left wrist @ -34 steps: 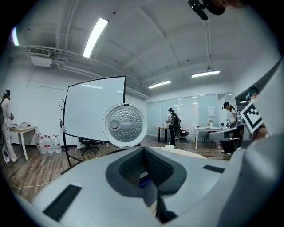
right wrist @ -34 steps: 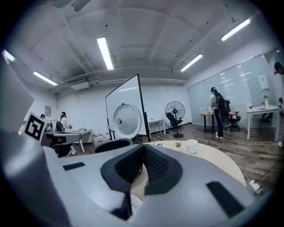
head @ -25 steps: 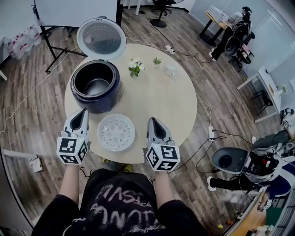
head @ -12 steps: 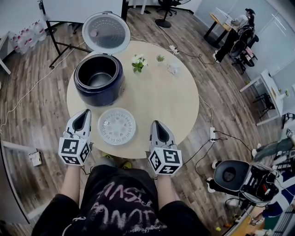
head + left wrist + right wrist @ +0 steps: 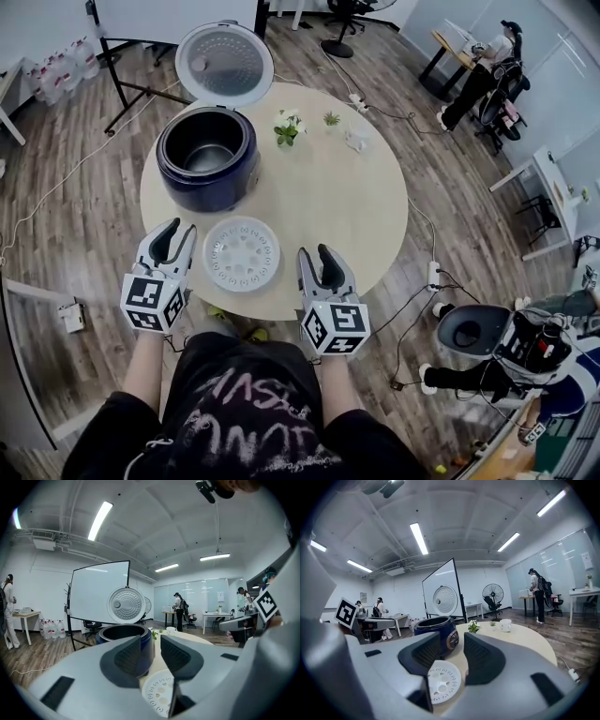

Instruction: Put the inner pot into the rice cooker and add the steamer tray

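Down on the round counter (image 5: pixel 328 202), the white steamer tray (image 5: pixel 242 253) lies flat near the near edge, between the two grippers and touched by neither. The left gripper (image 5: pixel 172 232) is just beside the tray's left rim; its jaws are opening, with nothing between them. The right gripper (image 5: pixel 314 254) is at the tray's right, over the counter's near edge; its jaws are opening too, and are likewise empty. Both grippers point across the counter, tipped a little downward.

Beyond the tray, on the left side of the counter, stands the dark blue rice cooker (image 5: pixel 208 157), its lid (image 5: pixel 225 64) swung up and back. The inner pot (image 5: pixel 208 161) seems to sit inside it, dark-walled with a paler bottom. Farther back stand a small potted plant (image 5: pixel 289 129), a smaller one (image 5: pixel 331 119) and a white cup (image 5: pixel 354 139).
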